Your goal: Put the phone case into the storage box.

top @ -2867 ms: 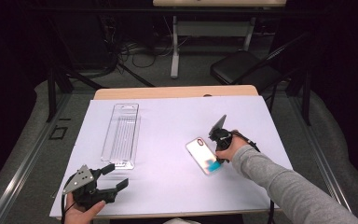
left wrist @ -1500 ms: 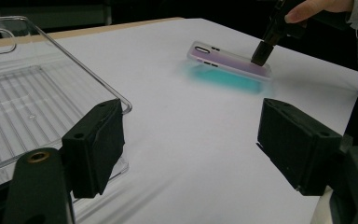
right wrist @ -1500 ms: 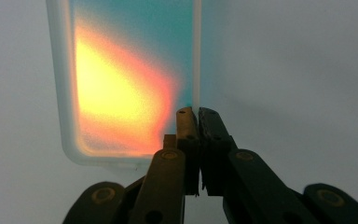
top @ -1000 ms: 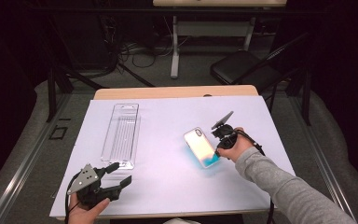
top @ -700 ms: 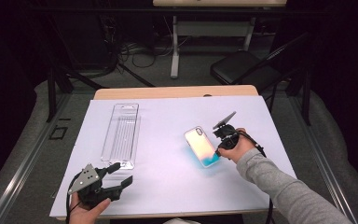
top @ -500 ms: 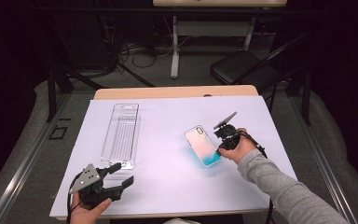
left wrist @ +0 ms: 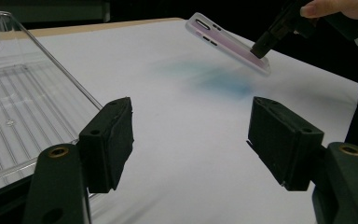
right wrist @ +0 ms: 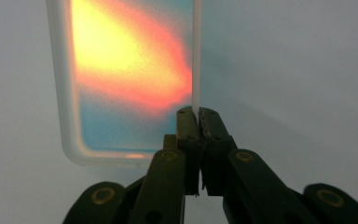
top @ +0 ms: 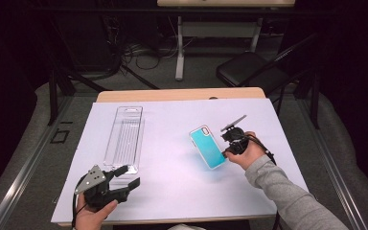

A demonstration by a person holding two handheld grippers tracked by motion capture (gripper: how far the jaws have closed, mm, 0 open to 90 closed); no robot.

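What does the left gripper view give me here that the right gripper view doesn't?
Left gripper view alone: the left gripper, jaws apart with nothing between them, the clear plastic tray beside it, and the phone case seen edge-on, tilted, with its far end raised off the white table sheet and a bluish tint under it.

Right gripper view alone: the right gripper, jaws shut on the case's side rim, and the case's face close up, glowing orange and yellow over blue.

Both: the phone case, the white sheet, and the right gripper pinching the case.

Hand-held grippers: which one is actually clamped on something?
The right hand-held gripper: its jaws are pinched on the side rim of the phone case, holding it tilted off the table. The left hand-held gripper is open with nothing between its jaws.
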